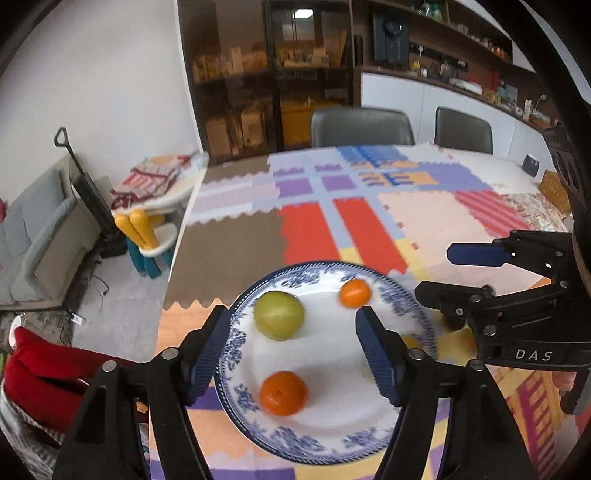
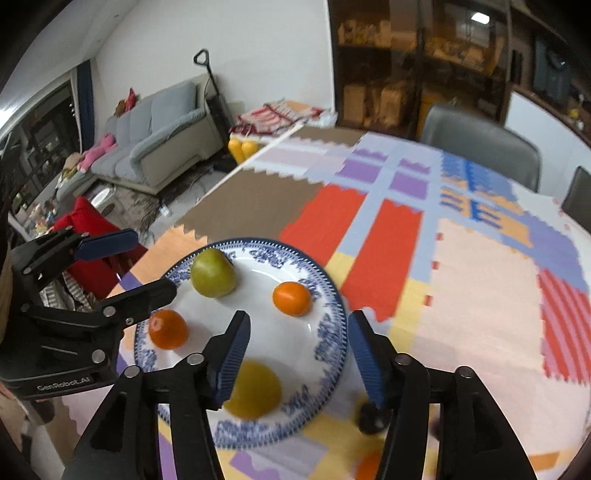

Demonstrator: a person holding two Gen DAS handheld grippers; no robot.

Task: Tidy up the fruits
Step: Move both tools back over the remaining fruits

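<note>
"DAS" on right gripper [image 1: 476,273]; "GenRobot.AI" on left gripper [image 2: 147,264].

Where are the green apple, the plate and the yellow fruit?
green apple [image 2: 213,273]: right wrist view, middle of its skin.
plate [image 2: 332,325]: right wrist view, blue patterned rim.
yellow fruit [image 2: 255,391]: right wrist view, its centre.

White walls, grey sofa [image 2: 155,129] on the left, dark shelving [image 1: 266,74] behind, two grey chairs [image 1: 362,127] at patchwork-clothed table [image 1: 424,206], ceiling light [image 2: 480,16] on.

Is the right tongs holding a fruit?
No. The right tongs are open and empty above the plate, with the yellow fruit lying loose below.
</note>
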